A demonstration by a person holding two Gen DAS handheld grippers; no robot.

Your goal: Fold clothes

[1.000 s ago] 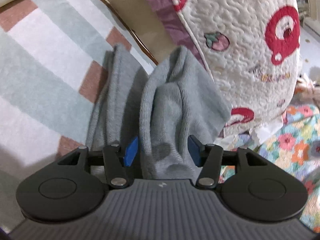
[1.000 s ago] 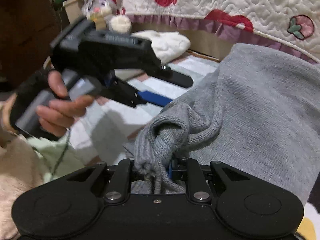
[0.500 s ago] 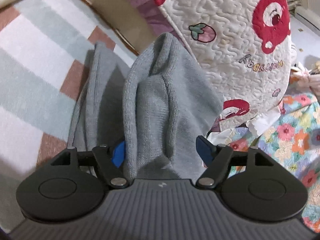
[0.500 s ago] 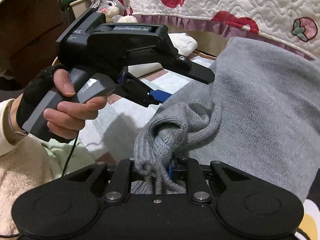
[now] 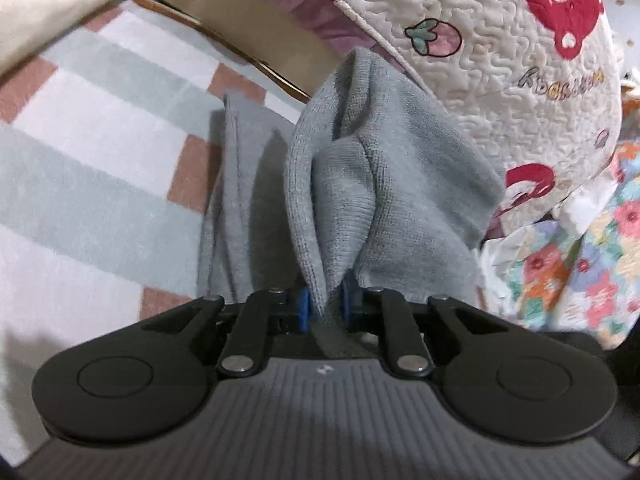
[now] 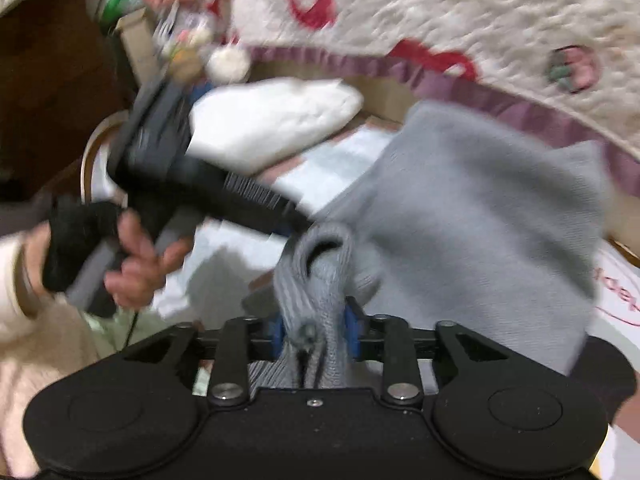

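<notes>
The left gripper [image 5: 323,307] has just been closing, and its blue pads now pinch a fold of the grey sweater [image 5: 384,184] just above the tool body. From there the knit rises toward twelve o'clock in a bunched hump, while a flatter part lies toward ten o'clock on the striped blanket [image 5: 80,160]. The quilt [image 5: 500,60] with red prints hangs at one o'clock behind it.

The right gripper [image 6: 316,330] has just been opening. The ribbed cuff end of the grey sweater [image 6: 480,200] is between its jaws, filling the gap, but through the blur I cannot tell whether the pads press on it. At nine o'clock in that view the person's hand [image 6: 136,264] grips the other tool's handle, and a white pillow [image 6: 276,120] lies at eleven o'clock.

The folding looks early to midway: the sweater is gathered and lifted, not laid flat or squared. Smoothing, folding the sleeves in and doubling the body appear left to do.
</notes>
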